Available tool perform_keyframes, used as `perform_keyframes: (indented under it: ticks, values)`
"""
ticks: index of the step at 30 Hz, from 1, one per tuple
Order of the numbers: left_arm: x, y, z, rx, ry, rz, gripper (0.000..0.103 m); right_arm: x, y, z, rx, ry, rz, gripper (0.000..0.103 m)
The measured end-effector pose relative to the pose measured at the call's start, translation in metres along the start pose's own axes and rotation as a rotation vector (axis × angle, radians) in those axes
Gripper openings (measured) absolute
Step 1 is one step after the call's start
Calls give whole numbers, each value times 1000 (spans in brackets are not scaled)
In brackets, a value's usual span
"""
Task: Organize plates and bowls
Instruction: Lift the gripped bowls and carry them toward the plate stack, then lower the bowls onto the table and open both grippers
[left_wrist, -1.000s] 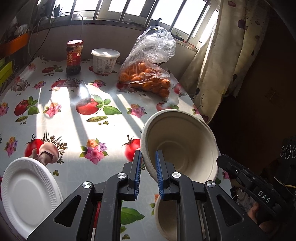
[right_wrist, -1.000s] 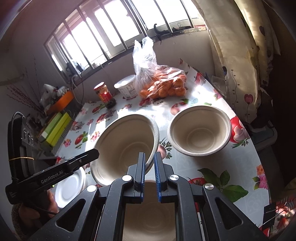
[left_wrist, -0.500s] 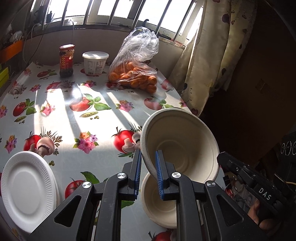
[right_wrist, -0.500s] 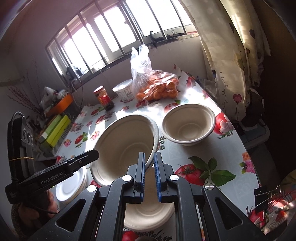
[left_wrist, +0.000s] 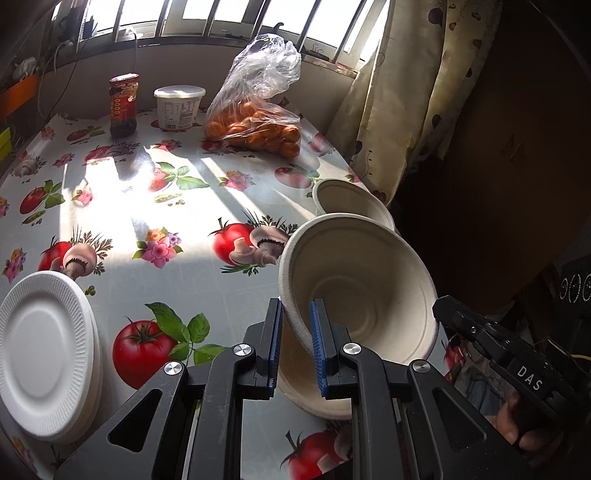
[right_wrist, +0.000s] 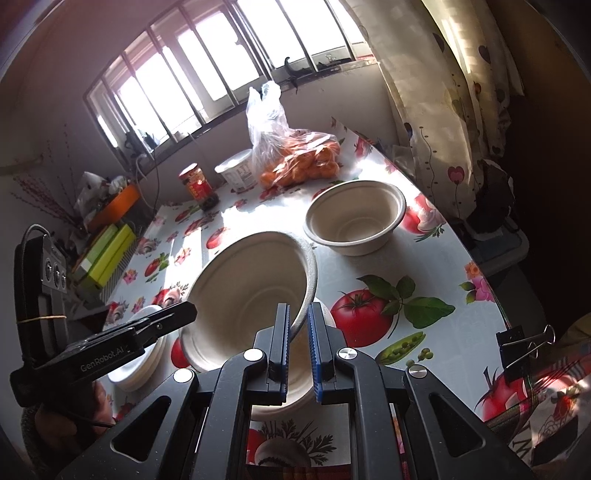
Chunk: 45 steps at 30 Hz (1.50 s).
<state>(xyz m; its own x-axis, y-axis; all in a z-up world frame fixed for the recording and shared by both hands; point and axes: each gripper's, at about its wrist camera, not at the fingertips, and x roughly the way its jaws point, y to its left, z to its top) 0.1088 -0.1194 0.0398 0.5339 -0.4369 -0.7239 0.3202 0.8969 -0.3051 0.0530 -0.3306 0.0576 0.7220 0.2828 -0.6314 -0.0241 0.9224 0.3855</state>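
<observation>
Beige pulp bowl (left_wrist: 360, 284) hung tilted above a second bowl (left_wrist: 314, 387) on the table (left_wrist: 229, 325); both grippers pinched its rim, left gripper (left_wrist: 296, 347) on one side, right gripper (right_wrist: 298, 341) opposite, fingers nearly closed; a third bowl (right_wrist: 354, 221) sat further back; white plates (left_wrist: 40, 354) lay stacked left.

The held bowl (left_wrist: 362, 291) was matt, fibrous moulded paper pulp. The plates (left_wrist: 40, 354) were white foam with ribbed rims. The worktop (left_wrist: 147, 206) carried glossy printed oilcloth; the bag (left_wrist: 258, 92) was clear, crinkled plastic.
</observation>
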Motion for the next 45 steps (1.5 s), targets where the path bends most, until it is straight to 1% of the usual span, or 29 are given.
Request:
perform_keyframes:
  ticks: [7,17,21,26,32,45]
  values:
    - [5,-1,-12,-4,27,5,16,5,-7,-14,13,37,-10,11]
    - [16,2,-24,-5,63,25,16,13,-12,-25,26,64,-10,11]
    - [17,3,-25,-8,69,29,16,15,-11,-27,19,69,-13,11]
    - [13,2,-25,-4,55,28,16,14,-9,-27,13,65,-12,11]
    - [18,6,-28,-17,75,27,16,15,-8,-27,16,74,-13,11]
    - [21,4,-30,-17,82,31,16,20,-13,-31,25,82,-17,11]
